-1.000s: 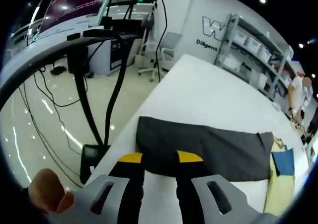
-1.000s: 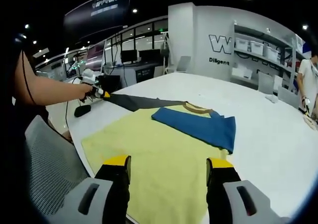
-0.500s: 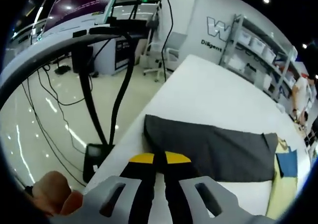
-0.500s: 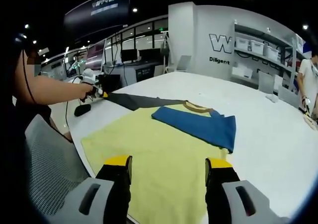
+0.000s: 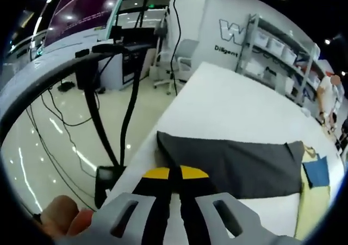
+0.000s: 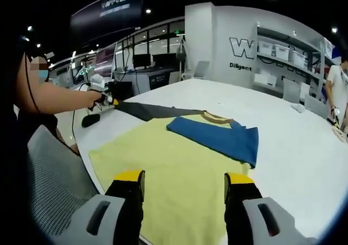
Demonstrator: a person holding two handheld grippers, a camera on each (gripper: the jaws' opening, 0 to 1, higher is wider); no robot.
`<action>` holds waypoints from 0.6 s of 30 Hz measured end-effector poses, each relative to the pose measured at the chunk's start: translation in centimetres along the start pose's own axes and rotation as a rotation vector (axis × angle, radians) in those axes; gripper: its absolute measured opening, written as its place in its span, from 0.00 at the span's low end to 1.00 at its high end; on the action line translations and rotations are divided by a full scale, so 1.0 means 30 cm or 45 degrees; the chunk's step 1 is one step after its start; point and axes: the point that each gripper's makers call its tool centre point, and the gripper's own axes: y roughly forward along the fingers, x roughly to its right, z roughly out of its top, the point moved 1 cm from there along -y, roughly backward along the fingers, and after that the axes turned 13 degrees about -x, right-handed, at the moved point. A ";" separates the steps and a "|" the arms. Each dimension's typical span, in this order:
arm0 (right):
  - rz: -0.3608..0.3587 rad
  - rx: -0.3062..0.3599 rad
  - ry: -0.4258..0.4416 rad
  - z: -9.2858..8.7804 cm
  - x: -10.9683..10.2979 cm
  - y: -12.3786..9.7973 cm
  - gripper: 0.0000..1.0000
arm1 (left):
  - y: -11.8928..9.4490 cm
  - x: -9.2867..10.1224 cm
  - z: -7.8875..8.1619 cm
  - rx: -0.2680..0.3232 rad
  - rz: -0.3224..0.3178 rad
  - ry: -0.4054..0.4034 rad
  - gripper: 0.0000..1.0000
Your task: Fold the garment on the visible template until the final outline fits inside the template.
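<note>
left gripper (image 5: 174,174) now clamped on grey sleeve (image 5: 228,161); right gripper (image 6: 184,180) spread above yellow garment (image 6: 168,171).

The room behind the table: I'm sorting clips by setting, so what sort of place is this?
Probably a lab or demo workspace, not a home. A big white table holds the garment; shelves of bins line a wall with large lettering, and desks with monitors and cables stand behind.
</note>
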 end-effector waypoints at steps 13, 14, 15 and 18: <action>-0.005 0.019 0.006 0.008 0.003 -0.008 0.59 | -0.084 0.087 0.054 0.060 -0.048 0.061 0.00; -0.004 0.020 0.006 0.009 0.003 -0.009 0.59 | -0.084 0.088 0.061 0.063 -0.051 0.063 0.00; -0.005 0.023 0.005 0.010 0.003 -0.010 0.59 | -0.077 0.085 0.072 0.068 -0.055 0.067 0.00; -0.005 0.022 0.008 0.008 0.003 -0.010 0.59 | -0.077 0.090 0.100 0.082 -0.065 0.077 0.00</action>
